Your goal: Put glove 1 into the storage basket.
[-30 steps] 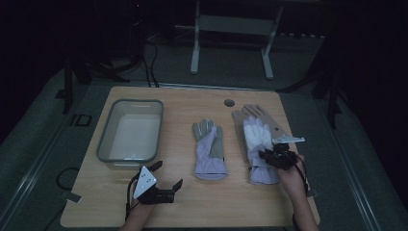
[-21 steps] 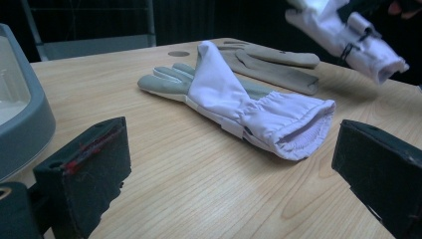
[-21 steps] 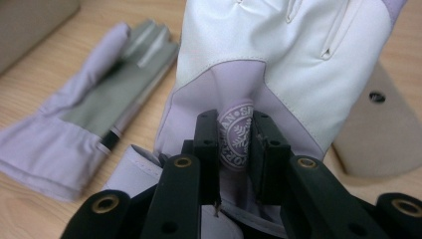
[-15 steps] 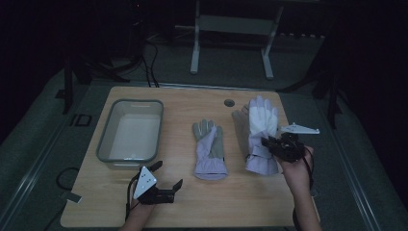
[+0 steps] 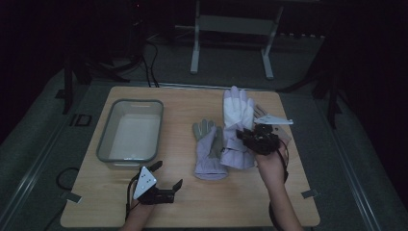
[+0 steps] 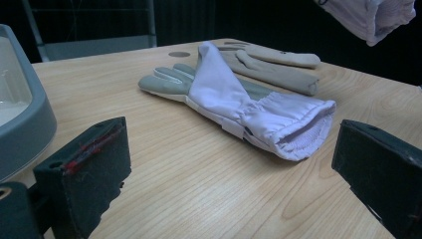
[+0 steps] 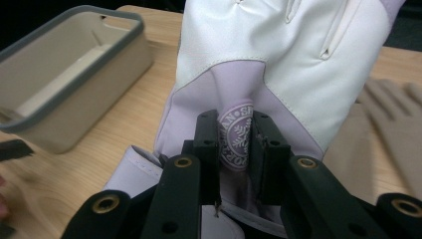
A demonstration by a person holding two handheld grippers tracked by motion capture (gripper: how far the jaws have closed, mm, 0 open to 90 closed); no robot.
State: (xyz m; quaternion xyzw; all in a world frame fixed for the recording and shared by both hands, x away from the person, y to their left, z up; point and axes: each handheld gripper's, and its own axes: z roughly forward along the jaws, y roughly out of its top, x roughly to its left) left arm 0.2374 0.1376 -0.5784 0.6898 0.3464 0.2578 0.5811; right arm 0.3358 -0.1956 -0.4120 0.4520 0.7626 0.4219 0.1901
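A white and lilac glove [image 5: 237, 111] hangs above the table, fingers pointing away from me, with my right gripper [image 5: 251, 139] shut on its lilac back near the round logo [image 7: 235, 135]. Its cuff [image 6: 372, 16] shows at the top right of the left gripper view. Under it a tan glove [image 7: 393, 130] lies flat on the table [image 5: 231, 202]. A grey-palmed lilac glove [image 5: 209, 150] lies at the table's middle, its cuff [image 6: 298, 127] toward me. My left gripper [image 5: 167, 175] rests open near the front edge, with nothing between its jaws [image 6: 234, 152].
A grey-rimmed shallow tray [image 5: 107, 144] stands at the left of the table, just beyond the left gripper. A small round hole [image 6: 179, 54] is set in the far side of the tabletop. A metal stand [image 5: 231, 29] is on the floor behind.
My right gripper has lifted the white and lilac glove off the table and carried it farther away and a little left. The left gripper has stayed still.
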